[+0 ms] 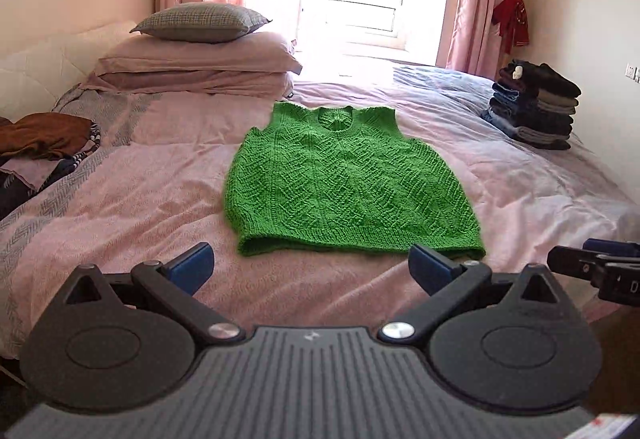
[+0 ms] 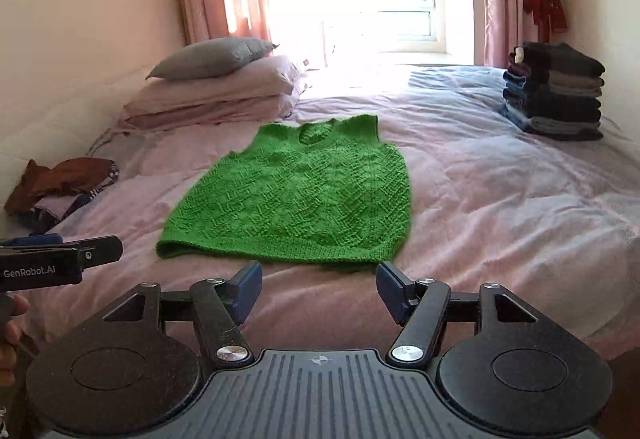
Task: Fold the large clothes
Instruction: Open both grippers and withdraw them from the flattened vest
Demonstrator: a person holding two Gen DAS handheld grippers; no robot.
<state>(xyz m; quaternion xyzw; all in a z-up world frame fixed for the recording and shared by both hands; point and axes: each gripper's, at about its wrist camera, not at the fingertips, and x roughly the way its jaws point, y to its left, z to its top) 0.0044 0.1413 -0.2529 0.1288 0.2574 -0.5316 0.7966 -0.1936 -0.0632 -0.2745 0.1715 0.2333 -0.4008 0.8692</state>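
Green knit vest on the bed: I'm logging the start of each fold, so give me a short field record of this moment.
garment: green knit vest, spread flat, hem toward the cameras
surface: pink bedcover
left tool: open, short of the hem
right tool: open, short of the hem
finished pile: folded dark clothes, far right
unfolded pile: brown garment, far left
fold state: not started

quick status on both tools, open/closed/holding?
Left tool: open, empty, short of the green vest.
Right tool: open, empty, near the vest's hem.
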